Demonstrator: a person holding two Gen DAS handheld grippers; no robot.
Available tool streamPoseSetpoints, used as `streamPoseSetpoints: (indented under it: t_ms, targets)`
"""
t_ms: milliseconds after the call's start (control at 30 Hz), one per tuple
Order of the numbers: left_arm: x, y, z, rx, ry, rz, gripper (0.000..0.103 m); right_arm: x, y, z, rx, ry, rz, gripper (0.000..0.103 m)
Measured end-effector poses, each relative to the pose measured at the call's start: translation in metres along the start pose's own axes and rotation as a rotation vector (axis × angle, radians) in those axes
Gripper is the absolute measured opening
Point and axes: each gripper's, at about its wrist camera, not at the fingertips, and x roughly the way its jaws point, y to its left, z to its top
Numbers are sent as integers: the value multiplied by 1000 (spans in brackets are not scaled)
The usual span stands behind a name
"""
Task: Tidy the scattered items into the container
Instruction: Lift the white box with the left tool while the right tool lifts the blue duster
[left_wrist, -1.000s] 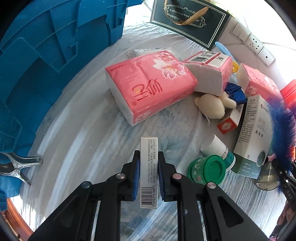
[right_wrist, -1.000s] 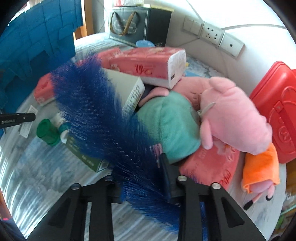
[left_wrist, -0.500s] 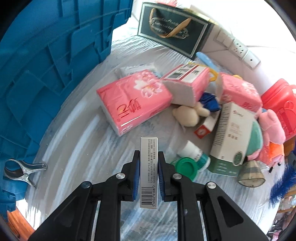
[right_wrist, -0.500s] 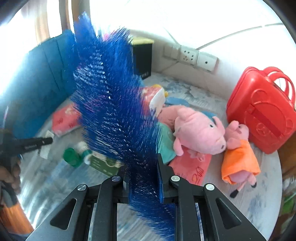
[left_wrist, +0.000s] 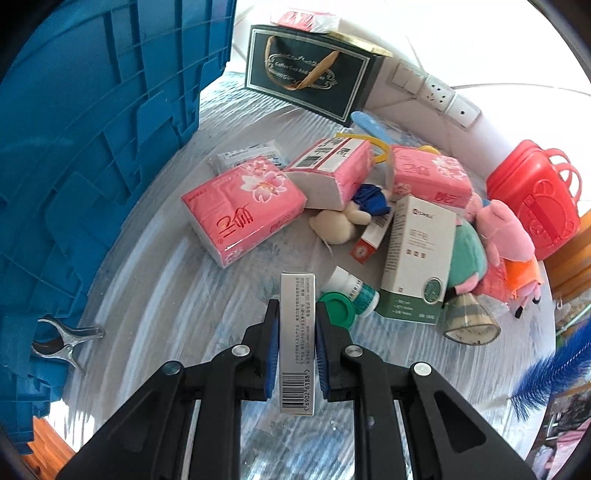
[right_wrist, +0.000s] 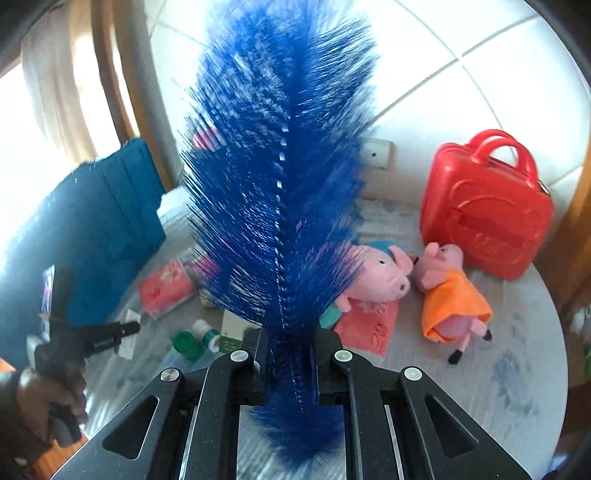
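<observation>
My left gripper is shut on a slim silver box with a barcode and holds it above the table. The blue crate stands at the left, close by; it also shows in the right wrist view. My right gripper is shut on a blue bristle brush, which stands upright and hides much of that view. The left gripper with its box shows in the right wrist view. Pink tissue packs, a green-capped bottle, a white-green carton and plush pigs lie on the table.
A red toy case stands at the back right. A dark gift bag stands against the wall with sockets. A metal clip sits on the crate's edge. A striped cone lies near the carton.
Both grippers have risen and pulled back with their loads. The brush has swung from tilted left to upright, and more of the table shows in both views.
</observation>
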Motion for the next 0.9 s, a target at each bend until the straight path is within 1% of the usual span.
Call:
streamPoseSetpoints:
  t_ms: [133, 533, 600, 700, 900]
  targets:
    - [-17, -9, -1, 30, -17, -10, 17, -22, -5, 3, 44, -26, -15, 12]
    - [-80, -40, 5, 118, -90, -43, 17, -81, -12, 7, 117, -89, -47, 12]
    - [-89, -47, 5, 145, -105, -37, 17, -89, -13, 9, 123, -93, -50, 12]
    - [-98, -54, 7, 159, -114, -43, 17, -98, -15, 10, 139, -90, -54, 12]
    - [-124, -65, 12, 183, -148, -85, 17, -118, -18, 9, 165, -90, -64, 12]
